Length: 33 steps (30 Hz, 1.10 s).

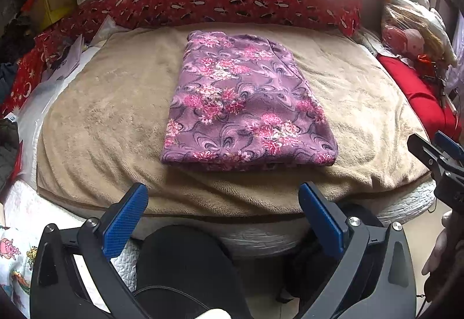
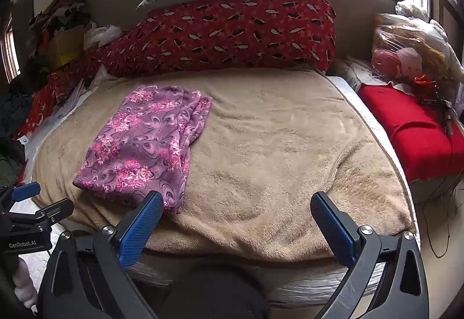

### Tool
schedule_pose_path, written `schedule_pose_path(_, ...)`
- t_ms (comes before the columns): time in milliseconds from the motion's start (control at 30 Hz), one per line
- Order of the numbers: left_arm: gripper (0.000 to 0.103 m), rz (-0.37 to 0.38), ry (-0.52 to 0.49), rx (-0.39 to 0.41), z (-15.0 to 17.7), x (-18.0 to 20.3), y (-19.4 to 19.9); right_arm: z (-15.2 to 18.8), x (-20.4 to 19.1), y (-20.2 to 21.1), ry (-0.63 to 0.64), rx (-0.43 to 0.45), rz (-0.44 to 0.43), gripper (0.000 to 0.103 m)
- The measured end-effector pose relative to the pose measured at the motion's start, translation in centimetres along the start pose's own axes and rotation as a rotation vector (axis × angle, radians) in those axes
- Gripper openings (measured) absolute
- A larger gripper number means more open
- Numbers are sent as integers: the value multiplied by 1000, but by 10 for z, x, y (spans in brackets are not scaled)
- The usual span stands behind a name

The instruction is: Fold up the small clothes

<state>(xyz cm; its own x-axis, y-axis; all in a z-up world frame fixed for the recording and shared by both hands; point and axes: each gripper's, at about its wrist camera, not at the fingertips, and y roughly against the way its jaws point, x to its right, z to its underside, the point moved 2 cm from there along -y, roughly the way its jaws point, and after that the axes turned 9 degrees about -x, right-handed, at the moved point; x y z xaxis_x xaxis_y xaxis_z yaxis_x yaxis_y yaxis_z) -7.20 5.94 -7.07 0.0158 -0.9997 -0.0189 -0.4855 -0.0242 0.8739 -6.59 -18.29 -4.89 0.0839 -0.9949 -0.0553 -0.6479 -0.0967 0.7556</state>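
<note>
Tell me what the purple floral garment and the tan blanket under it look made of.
Garment: probably thin printed fleece or soft knit, matte, draping in limp layers at its folded edge. Blanket: plush fleece, judging by its fuzzy nap and soft ripples. Neither can be confirmed by sight.

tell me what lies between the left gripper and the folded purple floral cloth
Only bare beige blanket. In the left wrist view, the open left gripper hangs short of the folded purple floral cloth, with nothing else between them.
</note>
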Motion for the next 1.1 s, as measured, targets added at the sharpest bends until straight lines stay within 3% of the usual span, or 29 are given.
schedule_pose_path(867,103,71,35,-61,5,1,-3,-2,-6,-1,9,-7,-4,102)
schedule_pose_path(1100,103,63,25,-40,6,5,2,-2,-6,-1,11,-9,-6,102)
